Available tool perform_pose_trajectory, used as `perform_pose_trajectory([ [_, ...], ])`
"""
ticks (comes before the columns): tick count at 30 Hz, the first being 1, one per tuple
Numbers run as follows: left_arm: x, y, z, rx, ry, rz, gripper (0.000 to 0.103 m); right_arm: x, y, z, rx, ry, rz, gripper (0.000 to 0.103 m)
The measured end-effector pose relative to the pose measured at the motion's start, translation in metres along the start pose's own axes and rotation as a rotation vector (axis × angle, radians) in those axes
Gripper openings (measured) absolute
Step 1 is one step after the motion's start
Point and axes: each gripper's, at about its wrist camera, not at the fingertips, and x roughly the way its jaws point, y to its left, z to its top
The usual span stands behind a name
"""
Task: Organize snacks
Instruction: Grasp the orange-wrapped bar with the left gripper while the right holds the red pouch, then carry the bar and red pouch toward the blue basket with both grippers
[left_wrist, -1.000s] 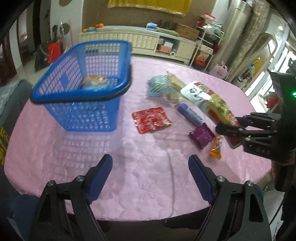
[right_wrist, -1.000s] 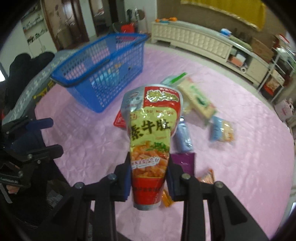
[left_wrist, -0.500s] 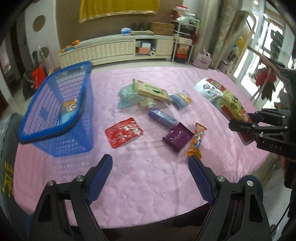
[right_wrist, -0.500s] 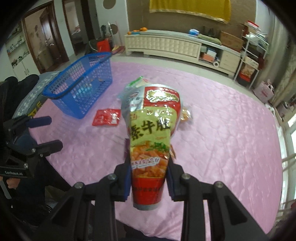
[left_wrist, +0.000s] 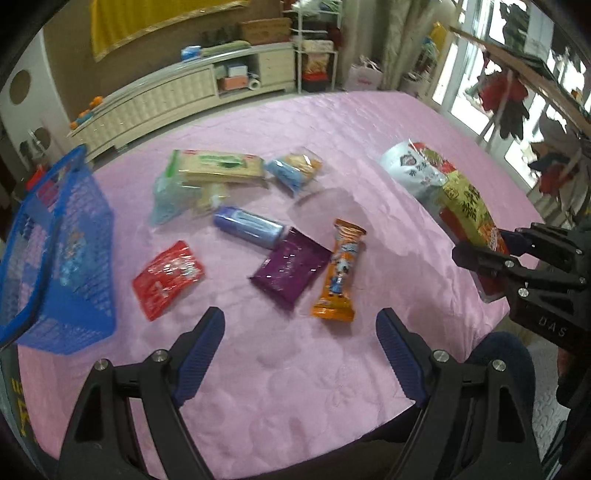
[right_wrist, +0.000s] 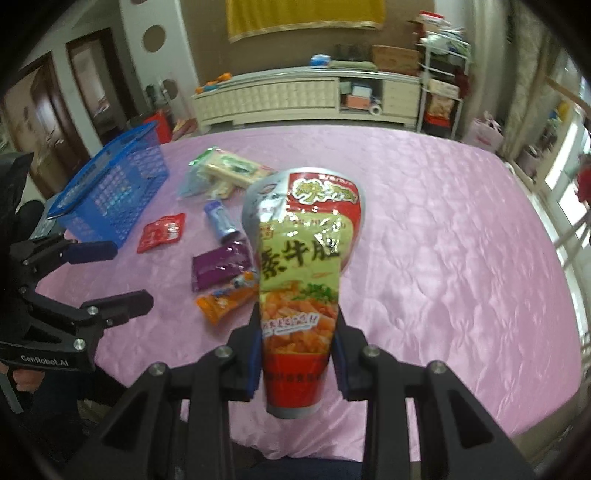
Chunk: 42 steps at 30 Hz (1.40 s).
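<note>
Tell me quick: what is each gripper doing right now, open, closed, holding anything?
Left gripper: open, nothing between its fingers, above the pink tablecloth.
Right gripper: shut on the red and yellow snack bag, held clear of the table.

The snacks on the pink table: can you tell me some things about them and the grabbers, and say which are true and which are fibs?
1. The right gripper is squeezing the big snack bag. True.
2. The left gripper is holding the orange packet. False: its fingers are wide apart with nothing between them, and the packet lies on the tablecloth.
3. The purple packet lies next to the orange packet. True.
4. The blue basket is on the right side of the table. False: it sits at the left edge.
5. The red packet is inside the basket. False: it lies on the tablecloth beside it.
</note>
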Motion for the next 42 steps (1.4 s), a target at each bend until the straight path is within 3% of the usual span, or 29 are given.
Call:
perform_pose_trajectory([
  [4,0.015,-0.012,0.004,0.056,0.019,-0.004,0.083,0.009,-0.014,-0.011,0.078,-0.028,-0.051,0.036],
  [12,0.049,-0.023,0.021,0.112,0.064,-0.041,0.081,0.023,-0.038,-0.022,0.176,-0.03,-0.051,0.036],
  [21,0.086,-0.036,0.037,0.185,0.143,-0.063,0.048,0.029,-0.046,-0.025,0.2,-0.005,-0.024,0.036],
  [25,0.099,-0.037,0.039,0.178,0.179,-0.078,0.018,0.03,-0.048,-0.024,0.203,0.001,-0.023,0.036],
  [26,0.099,-0.036,0.039,0.173,0.178,-0.082,0.015,0.03,-0.048,-0.024,0.204,0.001,-0.025,0.036],
  [33,0.079,-0.031,0.027,0.143,0.14,-0.103,0.011,0.032,-0.045,-0.023,0.188,0.014,-0.029,0.036],
  [42,0.013,-0.021,-0.002,0.116,0.044,-0.115,0.011,0.003,-0.009,-0.024,0.159,0.005,-0.033,0.036],
])
